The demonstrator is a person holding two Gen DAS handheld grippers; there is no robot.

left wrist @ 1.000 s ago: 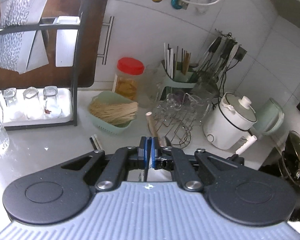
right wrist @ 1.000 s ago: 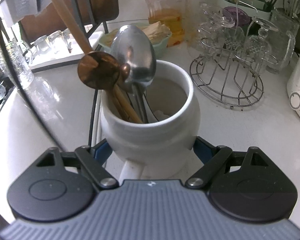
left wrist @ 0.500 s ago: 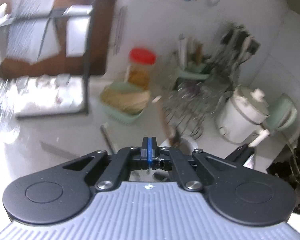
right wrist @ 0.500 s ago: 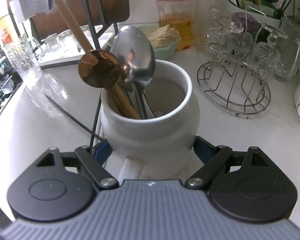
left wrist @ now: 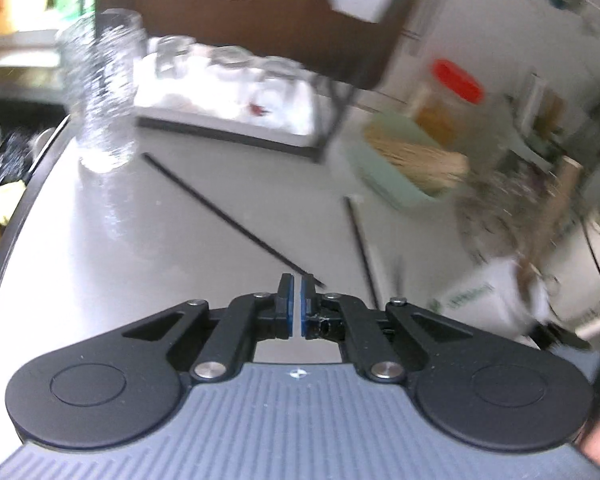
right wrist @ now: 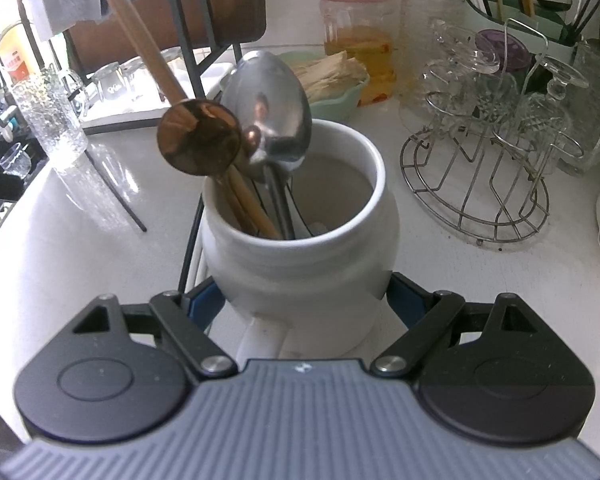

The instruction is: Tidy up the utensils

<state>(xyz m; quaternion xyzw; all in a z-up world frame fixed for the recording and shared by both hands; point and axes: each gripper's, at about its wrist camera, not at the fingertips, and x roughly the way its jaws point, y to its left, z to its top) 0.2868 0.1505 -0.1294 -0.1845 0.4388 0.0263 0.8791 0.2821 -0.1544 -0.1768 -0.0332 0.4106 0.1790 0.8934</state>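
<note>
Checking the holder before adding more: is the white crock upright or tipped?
Upright: the white crock stands on the counter, rim level, spoons leaning inside.

A plain white ceramic jar (right wrist: 300,248) holds a copper-coloured round spoon (right wrist: 198,142) and a silver spoon (right wrist: 272,108); behind, a red-lidded clear plastic jar (right wrist: 358,40) and mint-green basket (right wrist: 340,96).

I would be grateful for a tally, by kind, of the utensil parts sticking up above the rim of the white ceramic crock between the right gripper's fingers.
Large silver metal spoon bowl: 1
Round copper-coloured spoon bowl: 1
Long wooden handle: 1
Total above the white ceramic crock: 3
</note>
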